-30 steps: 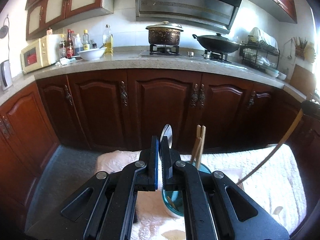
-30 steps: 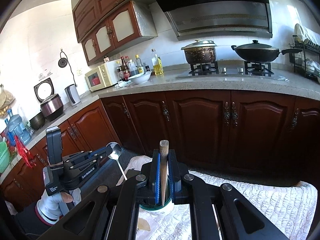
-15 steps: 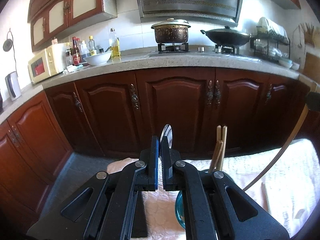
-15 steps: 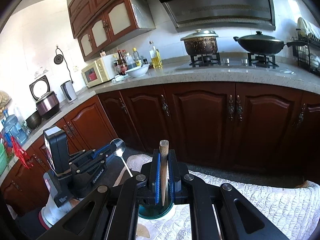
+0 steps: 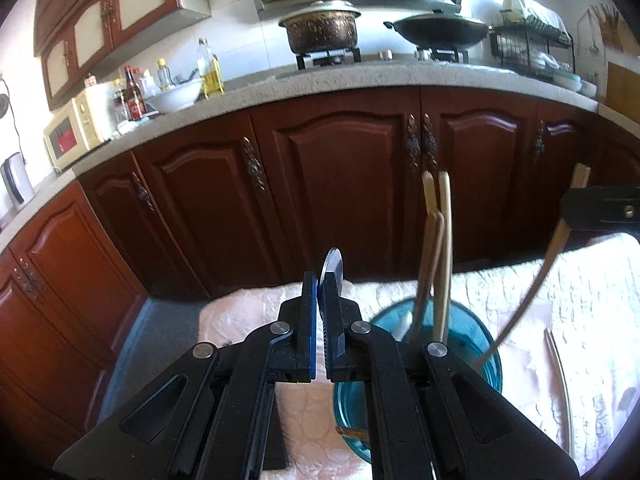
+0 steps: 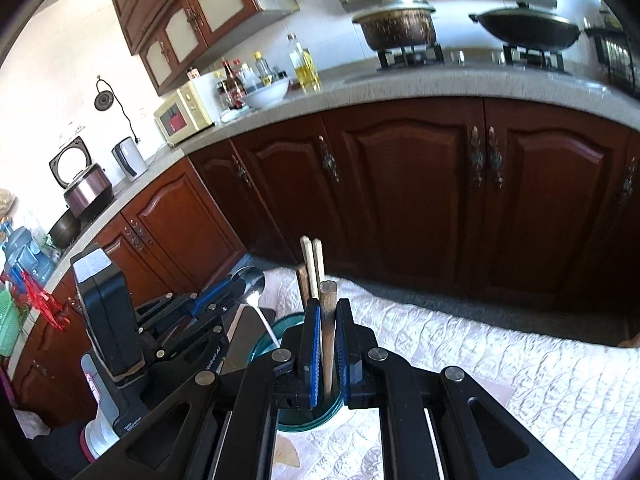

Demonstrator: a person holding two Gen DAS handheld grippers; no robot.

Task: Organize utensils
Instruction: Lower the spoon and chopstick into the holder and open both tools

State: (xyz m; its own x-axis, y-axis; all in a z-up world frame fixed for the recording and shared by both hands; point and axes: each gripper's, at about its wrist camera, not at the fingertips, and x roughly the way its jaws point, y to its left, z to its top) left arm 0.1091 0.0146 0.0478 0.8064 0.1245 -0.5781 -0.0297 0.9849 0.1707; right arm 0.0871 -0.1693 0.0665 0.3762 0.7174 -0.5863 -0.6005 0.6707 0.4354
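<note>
Changing: the blue cup (image 5: 472, 344) is seen nearer and bigger than a moment ago, so both tools are judged to be almost ready to drop in.
Meaning for the task: two more tools are held right by the cup, and the putting-in step is not yet done.
Left gripper (image 5: 320, 284): the jaws are pressed together on the metal spoon (image 5: 333, 266), which is held by its thin handle with the round bowl end up.
Spoon place: in the left view it is seen at 10 o'clock from the cup; in the right view its handle (image 6: 266, 322) is slanted down to the cup rim.
Right gripper (image 6: 328, 312): the jaws are clamped on the wooden tool (image 6: 329, 320), which is held upright.
Wooden tool place: its long curved stick (image 5: 532, 280) is seen going down to the cup at about 3 o'clock of the rim; whether the tip is inside cannot be told.
Cup: it is stood on the white cloth (image 5: 580, 300).
Inside the cup: wooden chopsticks (image 5: 438, 248) are stood up, leaning at 12 o'clock, with a darker wooden stick (image 5: 430, 264) beside them.
On the cloth: one thin long stick (image 5: 558, 364) is left lying at 3 o'clock from the cup.
</note>
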